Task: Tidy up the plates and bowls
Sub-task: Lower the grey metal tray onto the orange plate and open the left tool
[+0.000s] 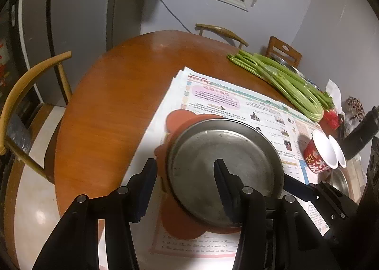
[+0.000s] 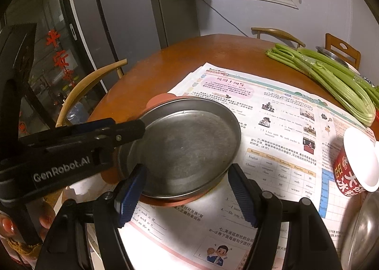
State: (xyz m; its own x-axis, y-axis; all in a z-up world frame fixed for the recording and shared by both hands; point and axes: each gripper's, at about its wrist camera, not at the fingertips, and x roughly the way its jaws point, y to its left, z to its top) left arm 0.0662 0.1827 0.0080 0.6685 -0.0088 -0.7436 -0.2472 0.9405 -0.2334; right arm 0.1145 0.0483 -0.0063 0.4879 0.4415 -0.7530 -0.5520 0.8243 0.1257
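Observation:
A round metal plate rests on an orange-red mat laid over newspaper. My left gripper is open and straddles the plate's left rim, one finger outside it and one over the plate's floor. My right gripper is open at the plate's near edge, its blue pads on either side and not pressing. A red bowl with a white inside lies tilted at the right, with a white bowl against it.
Celery stalks lie at the table's far right, near another metal dish. A metal bowl and a black bottle stand at the right. Wooden chairs ring the round table. A hand holds the left gripper.

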